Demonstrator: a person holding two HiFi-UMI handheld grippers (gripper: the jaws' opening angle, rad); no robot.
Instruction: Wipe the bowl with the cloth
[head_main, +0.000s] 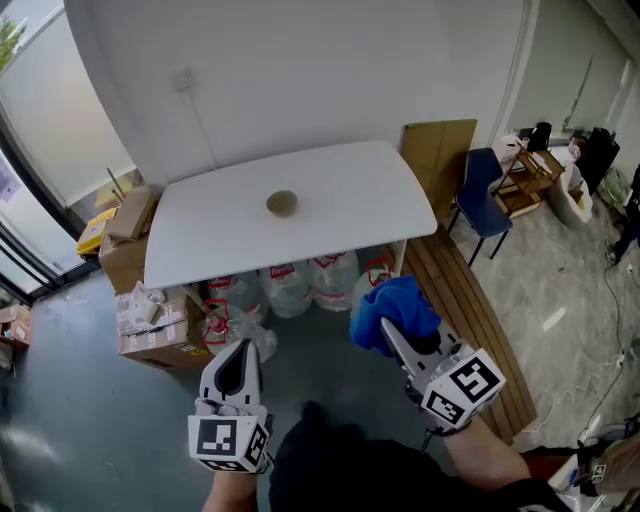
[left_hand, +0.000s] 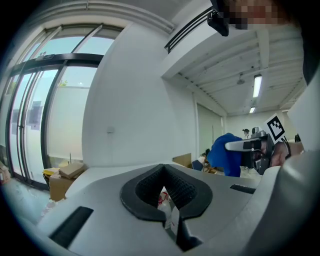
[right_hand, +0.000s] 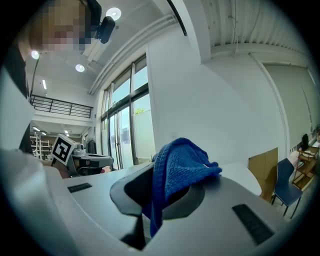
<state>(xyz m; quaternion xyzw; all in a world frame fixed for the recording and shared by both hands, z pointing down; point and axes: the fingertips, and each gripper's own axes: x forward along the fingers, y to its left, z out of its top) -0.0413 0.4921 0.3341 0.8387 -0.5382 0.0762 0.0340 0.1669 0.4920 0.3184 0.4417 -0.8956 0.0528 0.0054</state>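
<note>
**Bowl** — small, tan and round, standing upright near the middle of the white bench. It is alone on the bench top and well apart from both grippers.

**Cloth** — blue, knitted and bunched, clamped between the jaws of the right gripper. In the right gripper view its bulk rises above the jaw tips, and one fold hangs down through the gap between them. The cloth is held in the air in front of the bench's near right corner, touching neither bench nor bowl.

**Left gripper**: the jaws are closed together with nothing between them, and the left gripper view shows only a narrow slit. The gripper is held to the left of the right gripper, lower in the head view and short of the bench's near edge. Each gripper carries a marker cube at its rear.

**Surroundings.**
- Under the bench: clear bags with red print.
- To its left: cardboard boxes on the floor.
- To its right: a blue chair, a cardboard sheet leaning on the wall, and a slatted wooden platform.
</note>
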